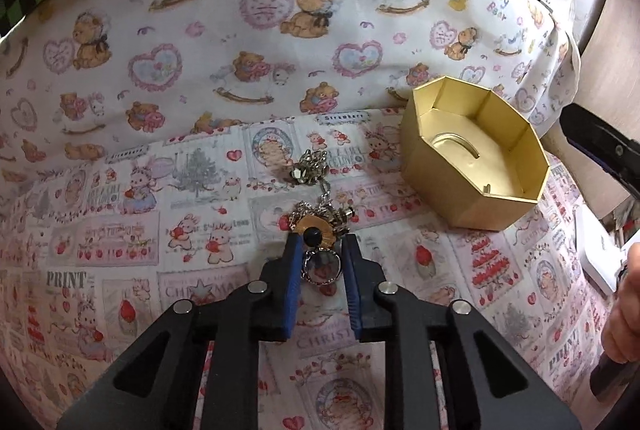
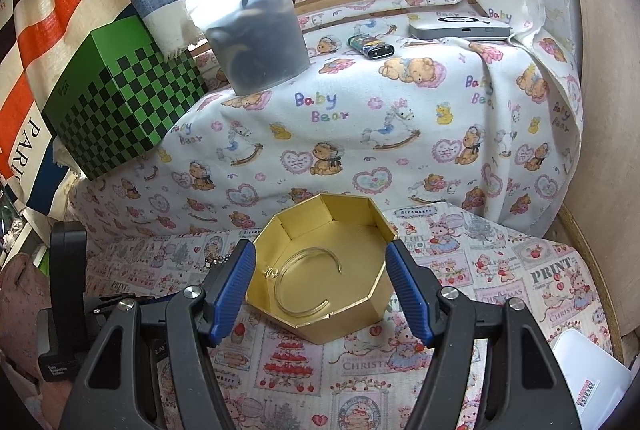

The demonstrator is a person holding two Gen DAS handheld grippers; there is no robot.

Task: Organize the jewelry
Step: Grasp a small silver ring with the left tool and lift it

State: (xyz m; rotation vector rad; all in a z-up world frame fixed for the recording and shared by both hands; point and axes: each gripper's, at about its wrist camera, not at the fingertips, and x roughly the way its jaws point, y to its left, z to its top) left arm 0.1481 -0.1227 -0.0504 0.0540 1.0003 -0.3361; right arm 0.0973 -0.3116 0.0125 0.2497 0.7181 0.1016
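Where the left wrist view looks down its own fingers, left gripper (image 1: 322, 250) seen over the printed cloth (image 1: 120, 242), jaws narrowed around a jewelry tangle (image 1: 320, 222): gold fan-shaped piece with a dark bead, a round silver-rimmed pendant (image 1: 321, 267) lying between the blue pads. Pads close beside the pendant; actual contact not resolvable, so grip not confirmed. Chain running from the tangle up to a second cluster of silver charms (image 1: 310, 166) lying on the cloth further ahead. Gold octagonal box (image 1: 472, 154) open, to the right of the jewelry and apart from it. Right edge of same view: black tip of the other tool and part of a hand (image 1: 626, 318).

Right wrist view only: right gripper (image 2: 322, 294) with jaws spread wide, one blue pad on each side of the gold box (image 2: 320, 326), neither pad touching it, nothing held. Box interior legible here: thin open bangle (image 2: 308, 278) on the floor, small gold piece (image 2: 272, 272) beside it at the left wall. Bit of ball chain (image 2: 216, 260) visible on the cloth just left of the box. Behind, on the bear-print cloth (image 2: 360, 134): grey translucent tub (image 2: 260, 38), green checkered box (image 2: 120, 98), lighter (image 2: 370, 46), flat grey device (image 2: 460, 26). Left tool body dark at lower left.
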